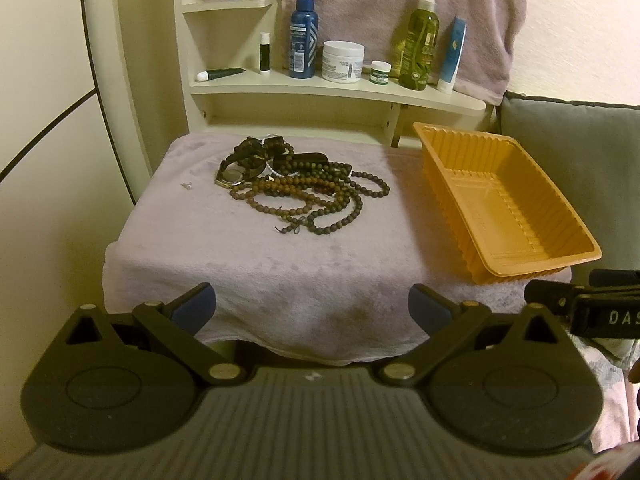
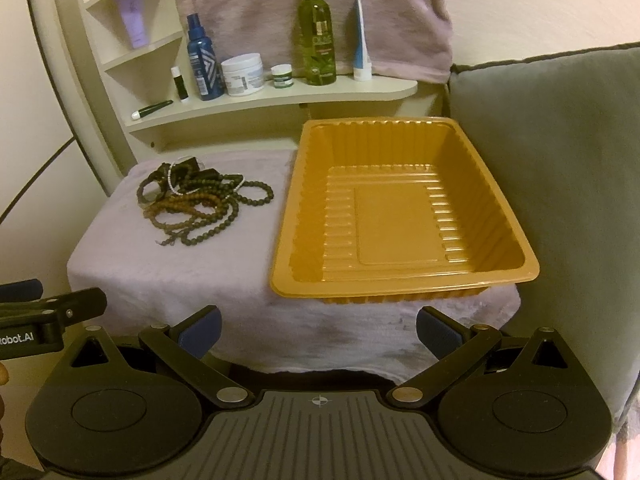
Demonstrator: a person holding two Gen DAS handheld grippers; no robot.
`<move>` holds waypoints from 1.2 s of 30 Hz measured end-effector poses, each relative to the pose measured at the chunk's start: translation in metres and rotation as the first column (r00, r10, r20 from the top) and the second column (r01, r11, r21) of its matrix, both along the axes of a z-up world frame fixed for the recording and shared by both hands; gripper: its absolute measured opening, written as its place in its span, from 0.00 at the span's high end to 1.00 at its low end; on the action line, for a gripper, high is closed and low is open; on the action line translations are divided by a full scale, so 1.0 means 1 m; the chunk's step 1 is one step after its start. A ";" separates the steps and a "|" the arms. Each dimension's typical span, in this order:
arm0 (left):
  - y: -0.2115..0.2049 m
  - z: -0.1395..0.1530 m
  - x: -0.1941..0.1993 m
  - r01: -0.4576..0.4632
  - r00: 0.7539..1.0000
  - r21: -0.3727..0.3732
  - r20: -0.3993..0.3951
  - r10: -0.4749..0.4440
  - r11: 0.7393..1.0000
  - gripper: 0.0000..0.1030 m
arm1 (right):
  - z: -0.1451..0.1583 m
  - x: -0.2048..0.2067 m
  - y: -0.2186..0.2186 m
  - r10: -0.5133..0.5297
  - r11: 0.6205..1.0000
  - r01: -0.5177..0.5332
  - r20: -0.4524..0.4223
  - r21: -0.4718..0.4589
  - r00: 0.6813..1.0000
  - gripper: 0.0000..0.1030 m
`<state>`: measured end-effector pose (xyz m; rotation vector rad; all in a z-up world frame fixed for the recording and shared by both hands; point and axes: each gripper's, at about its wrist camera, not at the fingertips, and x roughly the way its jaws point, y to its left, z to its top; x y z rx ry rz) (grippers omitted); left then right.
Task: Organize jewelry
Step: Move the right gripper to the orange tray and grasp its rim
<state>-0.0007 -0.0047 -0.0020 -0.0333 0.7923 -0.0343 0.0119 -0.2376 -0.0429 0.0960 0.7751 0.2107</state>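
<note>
Beaded necklaces (image 1: 304, 192) and a wristwatch (image 1: 231, 176) lie heaped on my towel-covered tabletop (image 1: 280, 272), left of the empty orange tray (image 2: 400, 216); left gripper (image 1: 312, 308) and right gripper (image 2: 318, 326) jaws spread wide, holding nothing.

I read both wrist views under dim, warm yellowish indoor light with no hard shadows. Fisheye distortion bows the shelf (image 1: 336, 92) and wall lines toward the edges; corners vignette to black. Detail is soft and noisy throughout. Mild glare sits on the orange tray (image 2: 404, 280) rim.
</note>
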 end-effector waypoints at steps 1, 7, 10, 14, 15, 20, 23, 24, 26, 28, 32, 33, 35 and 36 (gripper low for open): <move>0.001 -0.001 0.001 0.002 1.000 -0.001 -0.002 -0.002 1.000 0.01 | -0.001 0.000 -0.002 -0.005 1.000 0.005 0.001 0.000 1.000 0.00; 0.002 -0.005 0.012 0.007 1.000 -0.004 -0.012 -0.007 1.000 0.01 | -0.005 0.004 -0.016 -0.042 0.999 0.042 0.002 -0.004 0.999 0.00; 0.004 -0.007 0.017 0.005 1.000 -0.015 -0.017 -0.005 1.000 0.02 | -0.005 0.005 -0.027 -0.072 0.997 0.072 0.027 0.003 0.997 0.00; 0.007 -0.009 0.027 -0.004 1.000 -0.046 -0.019 0.003 0.999 0.02 | -0.002 0.007 -0.048 -0.123 0.992 0.122 0.080 0.023 0.989 0.01; 0.008 -0.009 0.030 -0.003 1.000 -0.056 -0.021 0.002 0.998 0.02 | -0.001 0.008 -0.054 -0.140 0.990 0.138 0.097 0.030 0.985 0.01; 0.009 -0.013 0.043 0.001 1.000 -0.086 -0.018 -0.002 0.996 0.03 | -0.006 0.018 -0.088 -0.233 0.972 0.233 0.138 0.016 0.963 0.01; 0.006 -0.015 0.049 -0.003 1.000 -0.090 -0.008 0.002 0.996 0.03 | -0.015 0.028 -0.109 -0.256 0.966 0.257 0.151 0.015 0.955 0.09; 0.005 -0.016 0.051 -0.005 1.000 -0.090 -0.006 0.004 0.996 0.03 | -0.019 0.031 -0.115 -0.250 0.968 0.251 0.149 0.012 0.957 0.15; 0.003 -0.018 0.055 -0.011 1.000 -0.088 -0.003 0.011 0.996 0.03 | -0.027 0.040 -0.126 -0.249 0.968 0.249 0.137 0.022 0.959 0.24; 0.000 -0.020 0.058 -0.008 1.000 -0.089 0.005 0.008 0.996 0.03 | -0.033 0.045 -0.135 -0.250 0.968 0.249 0.134 0.026 0.959 0.29; -0.009 -0.020 0.061 0.021 0.999 -0.063 0.037 -0.018 0.998 0.03 | -0.043 0.057 -0.145 -0.235 0.972 0.230 0.126 0.048 0.964 0.45; -0.011 -0.021 0.062 0.027 0.999 -0.058 0.037 -0.025 0.998 0.03 | -0.045 0.060 -0.146 -0.230 0.973 0.225 0.120 0.052 0.966 0.47; -0.014 -0.021 0.065 0.035 0.999 -0.058 0.034 -0.033 0.998 0.03 | -0.049 0.065 -0.147 -0.213 0.976 0.206 0.116 0.066 0.970 0.54; -0.015 -0.022 0.066 0.040 0.999 -0.064 0.033 -0.038 0.997 0.03 | -0.050 0.067 -0.147 -0.210 0.977 0.203 0.114 0.066 0.971 0.55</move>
